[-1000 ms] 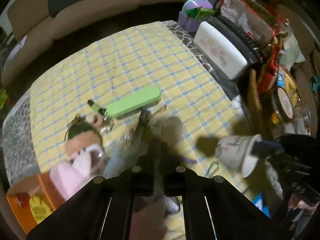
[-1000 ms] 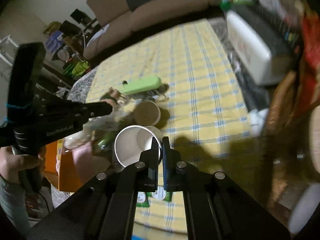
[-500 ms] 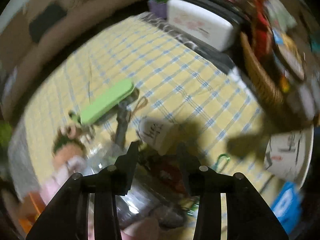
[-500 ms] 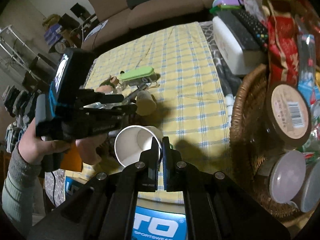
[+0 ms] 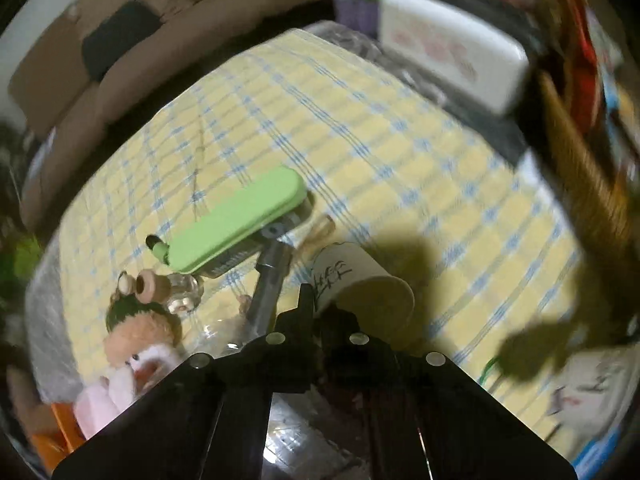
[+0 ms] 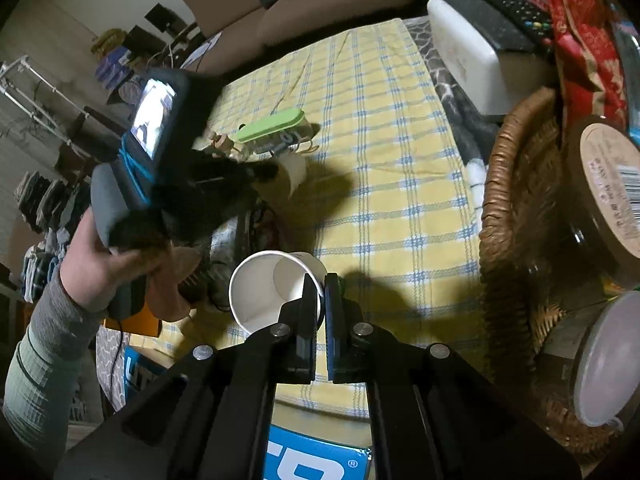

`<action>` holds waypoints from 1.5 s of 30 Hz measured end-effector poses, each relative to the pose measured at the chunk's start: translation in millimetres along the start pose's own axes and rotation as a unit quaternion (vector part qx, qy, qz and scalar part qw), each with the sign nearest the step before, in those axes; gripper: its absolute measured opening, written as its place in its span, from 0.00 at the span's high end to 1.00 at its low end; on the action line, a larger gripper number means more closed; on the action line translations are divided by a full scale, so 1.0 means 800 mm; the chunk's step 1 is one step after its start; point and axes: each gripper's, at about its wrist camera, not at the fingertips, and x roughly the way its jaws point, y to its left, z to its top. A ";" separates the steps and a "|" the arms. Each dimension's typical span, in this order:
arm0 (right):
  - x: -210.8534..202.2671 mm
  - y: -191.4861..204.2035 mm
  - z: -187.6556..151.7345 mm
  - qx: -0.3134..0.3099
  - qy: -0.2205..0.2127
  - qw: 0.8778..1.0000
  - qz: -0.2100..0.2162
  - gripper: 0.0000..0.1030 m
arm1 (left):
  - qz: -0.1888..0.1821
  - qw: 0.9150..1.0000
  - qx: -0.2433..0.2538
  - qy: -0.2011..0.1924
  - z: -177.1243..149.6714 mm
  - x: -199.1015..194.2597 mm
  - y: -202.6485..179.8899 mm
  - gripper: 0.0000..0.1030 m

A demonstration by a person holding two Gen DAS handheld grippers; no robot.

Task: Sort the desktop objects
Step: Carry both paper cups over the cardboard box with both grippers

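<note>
Yellow checked cloth (image 6: 384, 184) covers the bench; beige sofa (image 6: 304, 12) far. Right gripper (image 6: 319, 292) pinches a paper cup's (image 6: 272, 292) rim; left gripper (image 5: 316, 304) has just closed on a fallen paper cup's (image 5: 360, 284) rim.

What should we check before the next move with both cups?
1. Right gripper shut on held cup rim: ok.
2. Left gripper on lying cup: jaws have just closed, wall looks pinched: ok.
3. Metal tool clear of lying cup: cannot tell, very close.
4. Free spot in wicker basket: cannot tell, jars crowd it.
5. Left wrist view sharp: not ok, blurred.
</note>
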 end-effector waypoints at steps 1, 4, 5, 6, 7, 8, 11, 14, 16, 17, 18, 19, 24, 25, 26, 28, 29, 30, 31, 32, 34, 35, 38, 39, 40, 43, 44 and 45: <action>-0.001 0.000 0.000 0.000 0.000 1.000 -0.001 0.96 | -0.012 1.000 -0.018 -0.006 0.001 -0.007 0.007 0.98; -0.011 0.004 0.002 0.002 -0.007 1.000 0.000 0.96 | -0.049 0.997 -0.050 -0.025 -0.002 -0.041 0.017 0.98; -0.014 0.007 0.003 0.000 -0.008 1.000 0.001 0.96 | -0.062 0.996 -0.058 -0.030 -0.005 -0.056 0.020 0.98; -0.018 0.012 0.004 -0.001 -0.009 1.000 0.003 0.96 | -0.077 0.994 -0.072 -0.031 -0.010 -0.071 0.025 0.98; -0.025 0.020 0.006 -0.001 -0.011 1.000 0.012 0.96 | -0.093 0.992 -0.082 -0.034 -0.015 -0.085 0.031 0.98; -0.030 0.027 0.008 -0.002 -0.013 1.000 0.017 0.96 | -0.108 0.989 -0.091 -0.037 -0.023 -0.099 0.038 0.98; -0.046 0.065 0.014 -0.025 -0.023 0.999 0.018 0.96 | -0.134 0.983 -0.118 -0.043 -0.060 -0.152 0.074 0.98; -0.053 0.125 0.017 -0.061 -0.024 0.997 0.031 0.96 | -0.131 0.979 -0.145 -0.048 -0.116 -0.206 0.133 0.98; -0.051 0.175 0.021 -0.087 -0.022 0.995 0.044 0.96 | -0.113 0.979 -0.163 -0.047 -0.158 -0.239 0.177 0.98; -0.049 0.194 0.022 -0.094 -0.019 0.994 0.051 0.96 | -0.096 0.979 -0.173 -0.048 -0.178 -0.253 0.202 0.98; -0.045 0.216 0.023 -0.101 -0.015 0.993 0.060 0.96 | -0.080 0.978 -0.188 -0.044 -0.205 -0.266 0.232 0.98; -0.038 0.246 0.024 -0.113 -0.010 0.991 0.066 0.96 | -0.071 0.976 -0.201 -0.043 -0.223 -0.273 0.253 0.98; 0.004 0.362 0.031 -0.159 0.009 0.983 0.086 0.96 | -0.026 0.961 -0.272 -0.041 -0.323 -0.286 0.360 0.98; 0.020 0.387 0.032 -0.168 0.015 0.982 0.091 0.96 | -0.020 0.958 -0.285 -0.037 -0.341 -0.281 0.379 0.98; 0.034 0.408 0.033 -0.176 0.020 0.980 0.092 0.96 | -0.020 0.955 -0.294 -0.033 -0.354 -0.274 0.392 0.98; 0.076 0.456 0.034 -0.192 0.040 0.976 0.095 0.96 | -0.020 0.951 -0.308 -0.022 -0.377 -0.251 0.414 0.98; 0.096 0.473 0.035 -0.199 0.049 0.974 0.093 0.96 | -0.018 0.951 -0.309 -0.016 -0.384 -0.240 0.422 0.98; 0.123 0.496 0.037 -0.211 0.059 0.972 0.087 0.96 | -0.014 0.951 -0.310 -0.009 -0.391 -0.228 0.429 0.98; 0.146 0.513 0.037 -0.221 0.067 0.970 0.081 0.96 | -0.013 0.951 -0.310 -0.004 -0.397 -0.215 0.438 0.98; 0.165 0.525 0.039 -0.225 0.076 0.968 0.078 0.96 | -0.016 0.950 -0.313 -0.002 -0.401 -0.204 0.445 0.98; 0.215 0.556 0.046 -0.234 0.099 0.965 0.068 0.96 | -0.017 0.950 -0.311 0.004 -0.407 -0.185 0.457 0.98; 0.234 0.566 0.046 -0.238 0.107 0.964 0.061 0.96 | -0.014 0.952 -0.306 0.009 -0.407 -0.177 0.457 0.98; 0.295 0.592 0.053 -0.247 0.130 0.959 0.040 0.96 | -0.012 0.957 -0.290 0.022 -0.404 -0.148 0.461 0.98; 0.309 0.596 0.055 -0.248 0.136 0.959 0.036 0.96 | -0.012 0.958 -0.286 0.025 -0.402 -0.141 0.461 0.98; 0.328 0.600 0.058 -0.247 0.147 0.957 0.032 0.96 | -0.006 0.960 -0.276 0.034 -0.399 -0.132 0.462 0.98; 0.365 0.594 0.062 -0.230 0.171 0.958 0.026 0.96 | 0.017 0.968 -0.242 0.064 -0.389 -0.110 0.456 0.97; 0.375 0.592 0.062 -0.227 0.180 0.957 0.023 0.96 | 0.024 0.969 -0.233 0.074 -0.387 -0.105 0.454 0.96; 0.385 0.591 0.061 -0.227 0.188 0.955 0.016 0.96 | 0.031 0.970 -0.224 0.085 -0.386 -0.099 0.454 0.96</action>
